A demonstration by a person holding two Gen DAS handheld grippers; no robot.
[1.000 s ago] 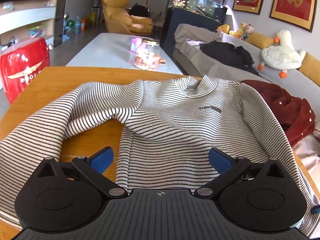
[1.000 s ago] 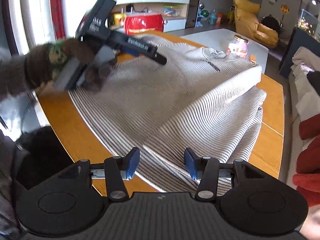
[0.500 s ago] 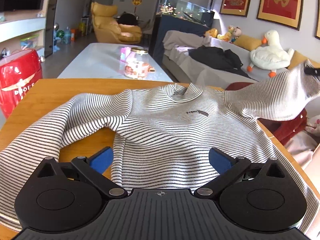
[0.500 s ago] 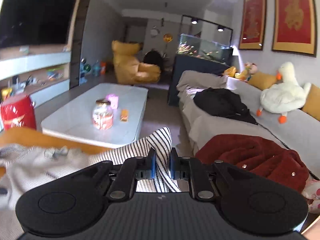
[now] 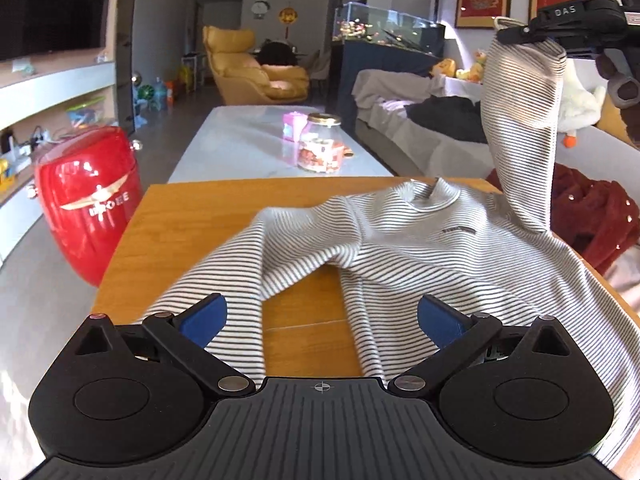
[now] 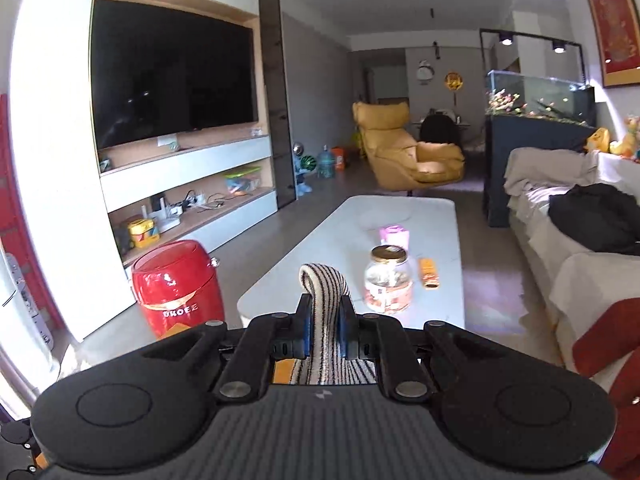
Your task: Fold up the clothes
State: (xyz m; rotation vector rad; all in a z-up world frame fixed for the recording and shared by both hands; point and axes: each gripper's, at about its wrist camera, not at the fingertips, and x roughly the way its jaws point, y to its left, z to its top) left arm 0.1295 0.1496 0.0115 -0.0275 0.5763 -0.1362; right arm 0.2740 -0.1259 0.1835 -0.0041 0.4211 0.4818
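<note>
Two forward-facing wrist views, shared lounge

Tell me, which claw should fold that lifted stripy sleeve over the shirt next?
The right claw, probably. It is shut on the sleeve, holding it above the shirt. The left claw is open, holding nothing.

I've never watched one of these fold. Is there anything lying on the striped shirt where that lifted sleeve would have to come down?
Nothing visible. The right gripper holds the sleeve up, and the striped shirt spread on the wooden table has nothing lying on it. The open left gripper hovers over its near edge, off to the side.
</note>
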